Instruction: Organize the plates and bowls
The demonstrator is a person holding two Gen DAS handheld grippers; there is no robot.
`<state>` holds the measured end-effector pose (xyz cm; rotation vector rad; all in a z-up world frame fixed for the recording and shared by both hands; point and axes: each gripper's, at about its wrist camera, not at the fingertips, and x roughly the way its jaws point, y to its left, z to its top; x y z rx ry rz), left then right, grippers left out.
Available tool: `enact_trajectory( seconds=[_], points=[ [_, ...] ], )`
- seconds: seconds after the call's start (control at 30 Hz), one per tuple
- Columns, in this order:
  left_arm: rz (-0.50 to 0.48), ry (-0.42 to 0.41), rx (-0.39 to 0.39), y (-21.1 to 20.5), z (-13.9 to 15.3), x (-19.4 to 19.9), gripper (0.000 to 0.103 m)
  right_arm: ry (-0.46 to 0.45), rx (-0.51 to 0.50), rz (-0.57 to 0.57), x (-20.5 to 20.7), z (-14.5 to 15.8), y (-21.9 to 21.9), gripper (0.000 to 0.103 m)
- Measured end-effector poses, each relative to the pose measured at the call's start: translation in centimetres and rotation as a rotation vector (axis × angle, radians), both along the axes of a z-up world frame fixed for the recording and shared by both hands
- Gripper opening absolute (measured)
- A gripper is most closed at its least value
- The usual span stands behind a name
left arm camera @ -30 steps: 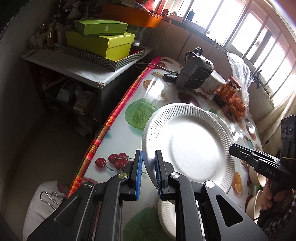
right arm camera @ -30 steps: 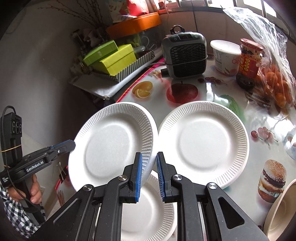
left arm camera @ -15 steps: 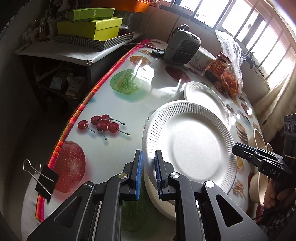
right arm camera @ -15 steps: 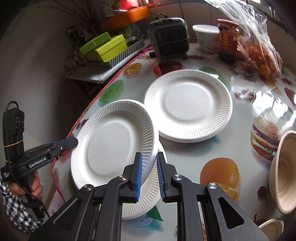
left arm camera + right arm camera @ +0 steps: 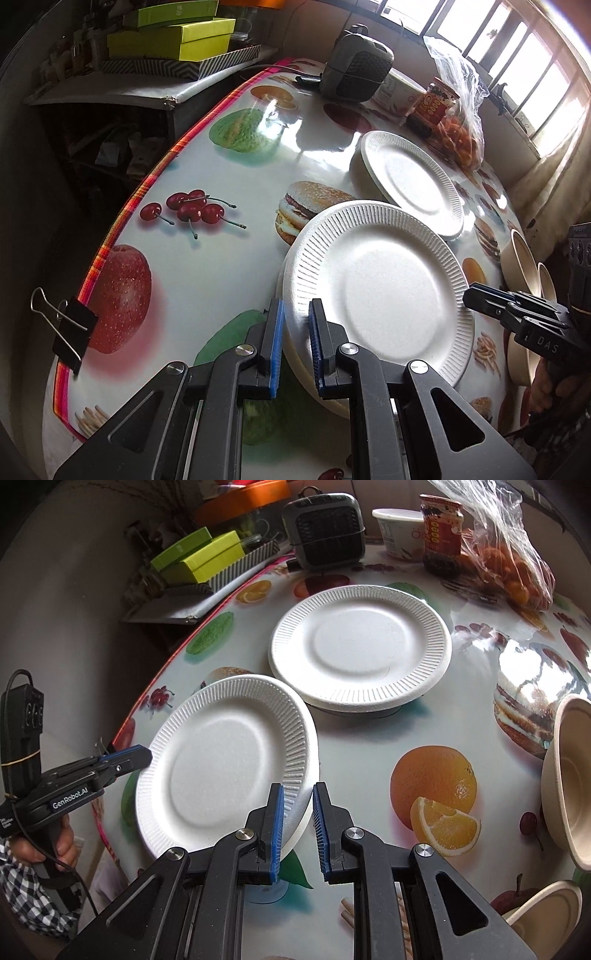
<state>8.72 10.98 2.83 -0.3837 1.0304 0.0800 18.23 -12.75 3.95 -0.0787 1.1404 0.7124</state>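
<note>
A white paper plate (image 5: pixel 380 291) (image 5: pixel 221 760) hangs tilted just above the fruit-print table (image 5: pixel 221 266), carried by both grippers. My left gripper (image 5: pixel 295 314) is shut on its near-left rim and appears in the right wrist view (image 5: pixel 142 755) at the plate's left edge. My right gripper (image 5: pixel 298 794) is shut on the opposite rim, seen in the left wrist view (image 5: pixel 476 295). Another plate (image 5: pixel 328 398) (image 5: pixel 303 825) lies directly beneath, mostly hidden. A third white plate (image 5: pixel 410 181) (image 5: pixel 358 650) rests farther back. Beige bowls (image 5: pixel 569 782) stand at the right.
A grey heater (image 5: pixel 327 528), a white tub (image 5: pixel 397 531), a jar (image 5: pixel 441 531) and a bag of oranges (image 5: pixel 517 572) line the far side. A black binder clip (image 5: pixel 70 328) grips the table's left edge. Green boxes (image 5: pixel 173 37) sit on a side shelf.
Both grippers have sunk toward the table with the plate between them. The plate now sits lower, close over the plate lying at the near edge. Both grips stayed shut.
</note>
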Motion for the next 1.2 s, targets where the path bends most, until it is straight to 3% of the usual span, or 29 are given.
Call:
enact_trajectory(
  seconds=[0.87,1.0,1.2],
  points=[
    [0.003,0.01,-0.003,-0.19,-0.41,0.05,0.014,0.011,-0.004,0.001,0.0,-0.74,-0.01,0.017],
    [0.003,0.003,-0.009,0.03,-0.2,0.0,0.015,0.009,-0.001,-0.003,0.06,-0.57,-0.15,0.027],
    [-0.003,-0.016,-0.006,0.07,0.45,0.14,0.021,-0.003,0.0,-0.01,0.24,-0.11,-0.33,0.032]
  ],
)
